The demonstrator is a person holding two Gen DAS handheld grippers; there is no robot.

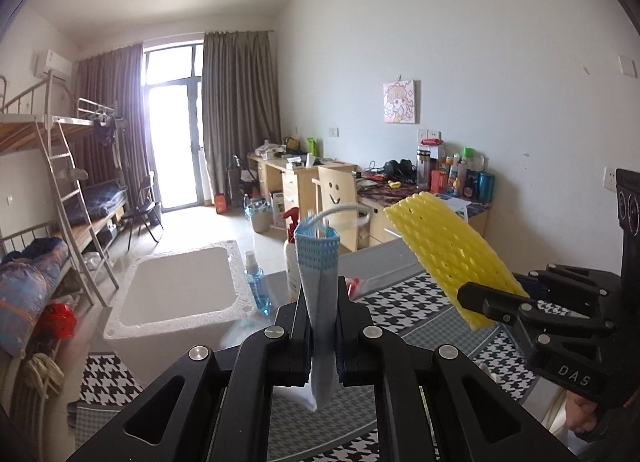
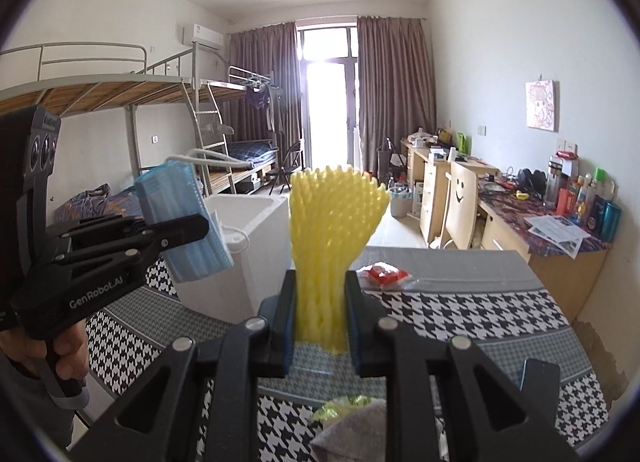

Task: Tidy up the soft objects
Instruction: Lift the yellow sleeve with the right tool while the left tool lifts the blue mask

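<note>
Jaws of the left gripper (image 1: 323, 326) clench a pleated blue face mask (image 1: 318, 282) above the houndstooth table's (image 2: 460, 314) left edge, beside the white foam box (image 1: 180, 294); the right gripper (image 2: 320, 322) pinches a yellow foam mesh sleeve (image 2: 332, 229) (both limp). Either could slip during transfer, snagging the rim.

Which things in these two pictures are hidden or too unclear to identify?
- Inside of the white foam box: left view shows only bare walls; in the right view the face mask covers it.
- Grey soft item: right view, cut off by the right gripper.
- Red packet: too small to identify.
</note>
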